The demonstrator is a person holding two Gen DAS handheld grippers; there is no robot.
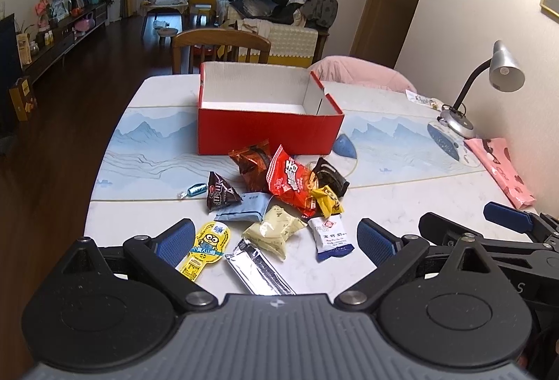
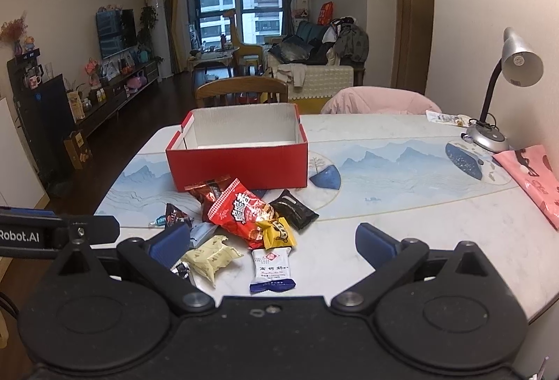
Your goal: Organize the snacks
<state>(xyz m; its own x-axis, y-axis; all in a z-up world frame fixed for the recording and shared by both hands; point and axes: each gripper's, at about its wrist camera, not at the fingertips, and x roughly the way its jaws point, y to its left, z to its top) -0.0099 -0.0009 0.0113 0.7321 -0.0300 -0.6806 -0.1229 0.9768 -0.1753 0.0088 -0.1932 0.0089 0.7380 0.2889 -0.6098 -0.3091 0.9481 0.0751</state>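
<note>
Left wrist view shows the left hand-held gripper [image 1: 276,240] with its jaws spread wide and empty above the near edge of the bench [image 1: 401,202]. Between its blue pads lie a silver foil bar [image 1: 258,270], a pale yellow packet [image 1: 274,229] and a white-and-blue milk candy packet [image 1: 330,236]. Just beside the left pad sits a yellow cartoon sachet [image 1: 206,249]. Farther off, a red chip bag [image 1: 291,182] leans on dark brown wrappers, touching the front of the red cardboard box [image 1: 269,112], which stands open and empty.

From the right wrist view, the right hand-held gripper [image 2: 272,245] is likewise open, holding nothing, hovering over the same heap. The milk candy packet [image 2: 272,270] lies nearest its centre line.

All these snacks look light, soft and crinkly. Foil and glossy film will likely slip, so the pinch should close across a packet's puffed middle or a crimped end seal rather than a flat face. The chip bag probably holds brittle contents; a gentle grip at its sealed top seems wiser. Lifting from the loose edges of the pile first should avoid dragging neighbours.
</note>
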